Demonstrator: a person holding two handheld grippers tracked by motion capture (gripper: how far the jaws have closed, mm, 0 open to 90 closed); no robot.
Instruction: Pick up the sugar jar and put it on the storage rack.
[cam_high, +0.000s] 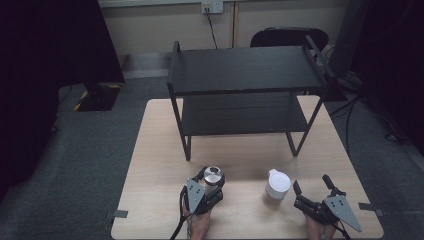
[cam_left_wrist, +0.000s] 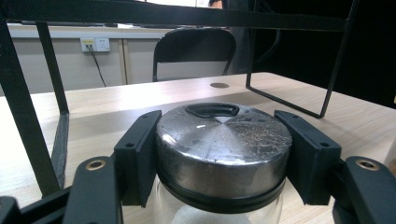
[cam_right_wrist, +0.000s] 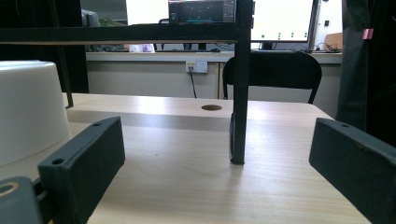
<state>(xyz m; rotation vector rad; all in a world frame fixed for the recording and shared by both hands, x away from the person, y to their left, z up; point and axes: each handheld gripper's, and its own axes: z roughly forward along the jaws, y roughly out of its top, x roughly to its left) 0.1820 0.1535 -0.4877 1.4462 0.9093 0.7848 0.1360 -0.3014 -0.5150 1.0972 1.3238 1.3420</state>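
My left tool grips a glass jar by its metal lid at the bench's near edge.

Both pads press the lid's sides, and the jar stands upright in front of the black two-tier shelf rack. My right tool rests released beside a white-lidded jar, not touching it. I judge the grasp made; next comes a steady lift toward the rack, keeping the jar upright.

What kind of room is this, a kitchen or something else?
Probably an office or lab, not a kitchen: computer monitors glow on a back counter, a black office chair stands behind the wooden table, and grey carpet covers the floor.
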